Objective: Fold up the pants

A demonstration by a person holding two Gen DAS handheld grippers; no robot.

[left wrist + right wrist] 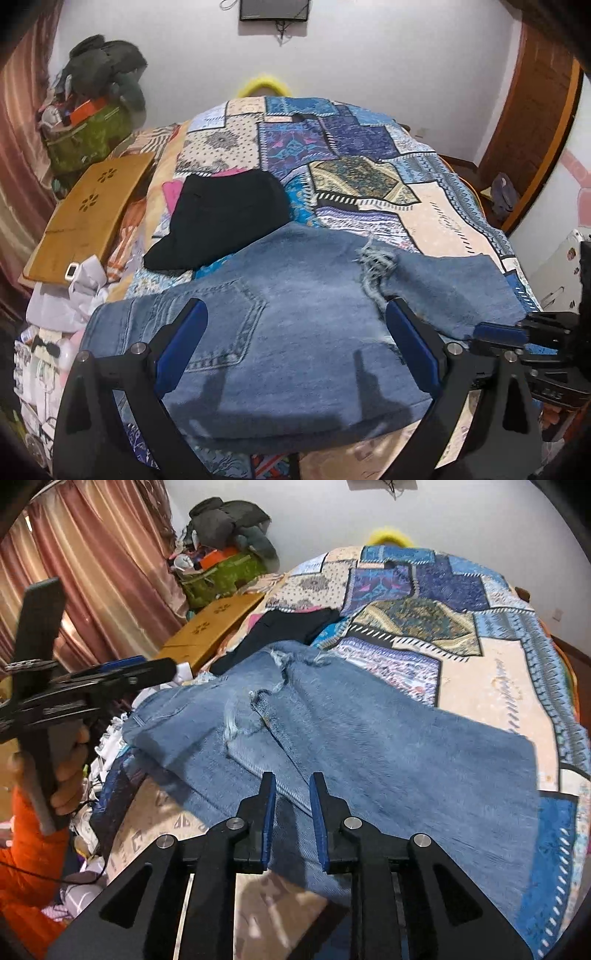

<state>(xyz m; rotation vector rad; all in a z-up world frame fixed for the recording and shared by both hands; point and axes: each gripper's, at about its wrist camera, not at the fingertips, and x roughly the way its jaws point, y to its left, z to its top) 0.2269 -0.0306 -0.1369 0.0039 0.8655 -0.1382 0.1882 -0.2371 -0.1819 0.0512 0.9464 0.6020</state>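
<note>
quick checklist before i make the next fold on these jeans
1. Jeans lie on the bedspread, not bunched: ok.
2. Left gripper open, free of denim: ok.
3. Right gripper on the cloth: fingers apart over the near edge, whether they pinch it cannot tell.
4. Black garment clear of the fold path: not ok, the jeans overlap its near edge.
5. Frayed rip snag-free: cannot tell.
6. Bare bedspread on the far side for the fold: ok.
</note>
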